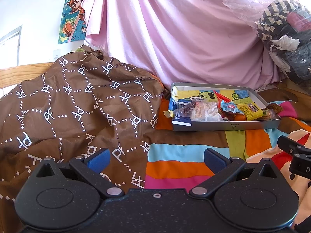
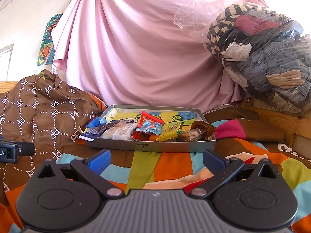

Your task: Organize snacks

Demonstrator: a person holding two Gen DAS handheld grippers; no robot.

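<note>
A shallow grey box (image 1: 225, 126) (image 2: 151, 146) lies on a striped bedspread and holds several wrapped snacks: a clear white packet (image 1: 207, 111) (image 2: 118, 131), a light blue wrapper (image 1: 231, 106) (image 2: 149, 127), a yellow bar (image 1: 251, 110) (image 2: 169, 135) and a brown wrapper (image 2: 204, 128). My left gripper (image 1: 157, 160) is open with nothing between its blue pads, short of the box and to its left. My right gripper (image 2: 156, 160) is open too, directly in front of the box. Each gripper's edge shows in the other's view.
A brown patterned quilt (image 1: 73, 106) (image 2: 38, 112) is heaped left of the box. A pink sheet (image 1: 175, 35) hangs behind. A clear bag of clothes (image 2: 268, 58) rests on the wooden bed frame (image 2: 276, 118) at the right. The colourful bedspread (image 2: 175, 165) spreads in front.
</note>
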